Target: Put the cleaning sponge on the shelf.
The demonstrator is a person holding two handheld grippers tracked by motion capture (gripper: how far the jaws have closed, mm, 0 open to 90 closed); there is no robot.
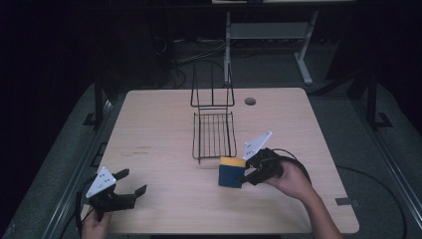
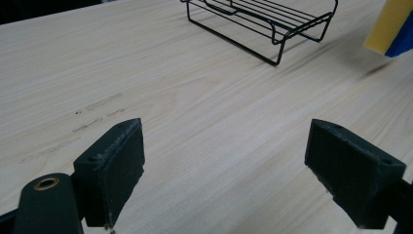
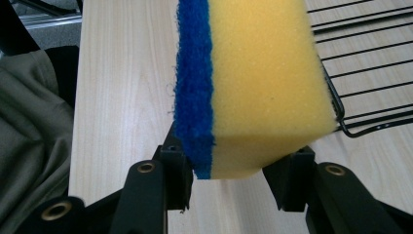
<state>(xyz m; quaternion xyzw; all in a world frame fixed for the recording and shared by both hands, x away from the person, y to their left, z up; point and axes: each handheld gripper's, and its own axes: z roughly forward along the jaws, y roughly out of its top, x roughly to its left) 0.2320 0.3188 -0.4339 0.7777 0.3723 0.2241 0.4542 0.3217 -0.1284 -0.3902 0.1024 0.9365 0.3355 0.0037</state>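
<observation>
The right tongs [image 1: 247,175] are clamping a sponge [image 1: 231,172], yellow foam with a blue scrub layer, by its lower end; in the right gripper view the two jaws are pressing on either side of the sponge [image 3: 253,83]. The sponge is hanging above the worktop [image 1: 164,129], just beside the near edge of the wire rack [image 1: 214,133]. The left tongs [image 1: 130,185] are sitting well apart from it at the near left corner, jaws spread wide with nothing between them but bare worktop [image 2: 195,126]. The rack [image 2: 263,24] is lying farther off.
</observation>
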